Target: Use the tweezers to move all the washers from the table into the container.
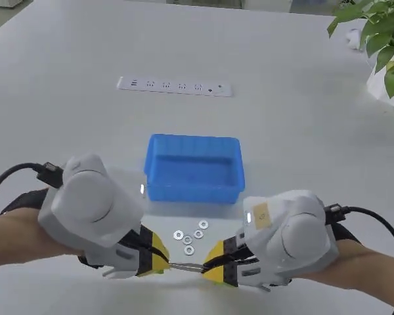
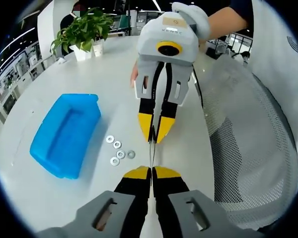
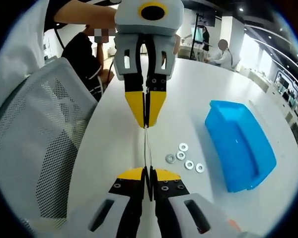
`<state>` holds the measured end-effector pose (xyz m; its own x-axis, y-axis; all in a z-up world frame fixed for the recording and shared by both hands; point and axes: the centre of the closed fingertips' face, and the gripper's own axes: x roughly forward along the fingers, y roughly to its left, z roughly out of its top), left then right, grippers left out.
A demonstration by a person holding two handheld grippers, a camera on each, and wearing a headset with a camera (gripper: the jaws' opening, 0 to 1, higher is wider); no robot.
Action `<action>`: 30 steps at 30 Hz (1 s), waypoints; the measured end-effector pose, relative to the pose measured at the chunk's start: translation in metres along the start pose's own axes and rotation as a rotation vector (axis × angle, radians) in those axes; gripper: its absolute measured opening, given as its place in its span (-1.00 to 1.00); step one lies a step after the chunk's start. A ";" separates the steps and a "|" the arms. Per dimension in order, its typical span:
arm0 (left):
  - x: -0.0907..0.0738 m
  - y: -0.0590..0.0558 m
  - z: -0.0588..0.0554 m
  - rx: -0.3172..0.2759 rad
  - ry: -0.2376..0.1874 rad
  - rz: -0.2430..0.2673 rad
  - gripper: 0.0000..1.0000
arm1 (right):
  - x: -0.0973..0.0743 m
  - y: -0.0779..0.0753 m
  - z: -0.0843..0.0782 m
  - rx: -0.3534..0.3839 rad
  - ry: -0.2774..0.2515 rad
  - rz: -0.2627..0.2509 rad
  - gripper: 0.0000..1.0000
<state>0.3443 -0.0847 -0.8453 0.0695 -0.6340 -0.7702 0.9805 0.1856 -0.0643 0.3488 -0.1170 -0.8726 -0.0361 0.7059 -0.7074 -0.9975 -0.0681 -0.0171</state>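
A: Surface & room?
B: Big white table (image 1: 65, 59) w/ a power strip (image 1: 174, 86) on the far side and a potted plant (image 1: 381, 39) at the far right corner. Grey mesh chair (image 2: 238, 148) just beside the near edge. Bright open room behind.
A: Task stuff?
B: Blue container (image 1: 194, 167) sits mid-table, upright. Five washers (image 1: 189, 237) lie in a loose cluster on the table near its front wall, not touching it.
A: Grippers?
B: Left gripper (image 1: 151, 254) & right gripper (image 1: 213, 268) are low over the near edge, tips facing each other. Tweezers (image 1: 184, 266) run level between them, w/ each gripper's jaws pinched tight on one end. Washers lie between tweezers & container
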 end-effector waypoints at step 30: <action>-0.013 -0.013 0.073 0.115 -0.150 -0.017 -0.89 | -0.011 -0.001 0.013 0.033 -0.201 -0.097 -0.85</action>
<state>0.3441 -0.1338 -0.7881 0.0706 -0.7429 -0.6657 0.9957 0.0922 0.0027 0.3490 -0.1155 -0.8561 0.0524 0.8347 -0.5482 -0.9982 0.0281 -0.0526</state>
